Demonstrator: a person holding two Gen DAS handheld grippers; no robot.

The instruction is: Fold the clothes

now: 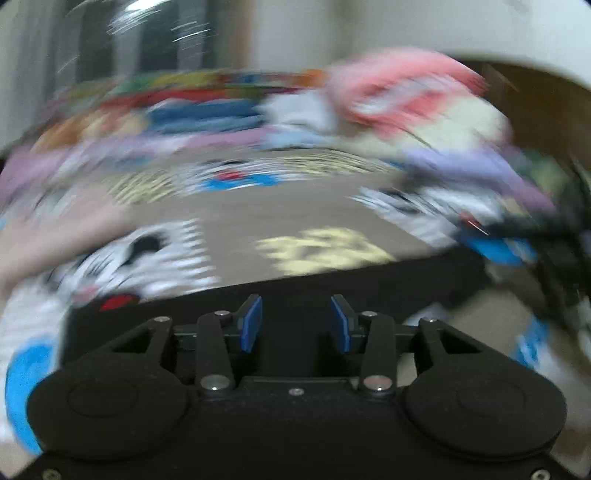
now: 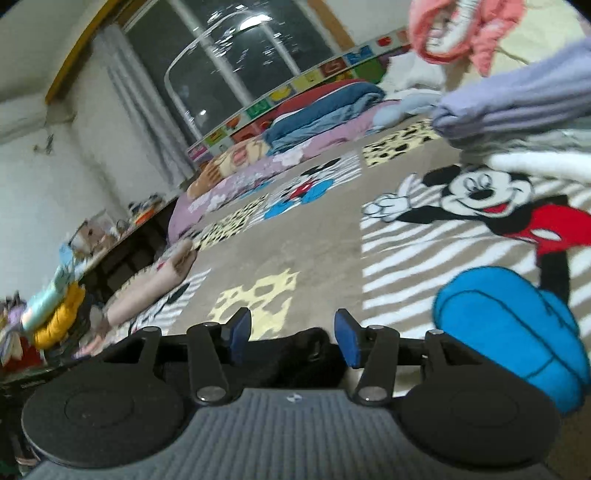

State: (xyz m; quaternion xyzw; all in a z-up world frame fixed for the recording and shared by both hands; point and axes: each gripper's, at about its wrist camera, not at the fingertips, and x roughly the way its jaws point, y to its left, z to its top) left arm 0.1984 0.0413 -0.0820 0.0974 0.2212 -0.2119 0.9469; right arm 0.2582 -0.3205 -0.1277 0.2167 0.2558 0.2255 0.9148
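Note:
The left wrist view is smeared by motion. My left gripper (image 1: 295, 321) is open, its blue pads (image 1: 253, 325) apart above a black garment (image 1: 369, 284) spread on the carpet. At the upper right a heap of clothes (image 1: 417, 96) shows pink, cream and lavender pieces. My right gripper (image 2: 293, 334) is open too, with a bunched edge of black cloth (image 2: 306, 354) lying between its fingers without being pinched. A lavender garment (image 2: 517, 99), a pink one (image 2: 461, 29) and a white one (image 2: 535, 162) are piled at the upper right of the right wrist view.
A beige carpet (image 2: 314, 240) with cartoon mouse prints covers the floor. Folded blue bedding (image 2: 325, 107) and purple blankets (image 2: 236, 181) line the far wall under a window. A pale arm-like shape (image 2: 159, 284) lies at the left, near a yellow garment (image 2: 59, 321) and a cluttered low shelf (image 2: 110, 236).

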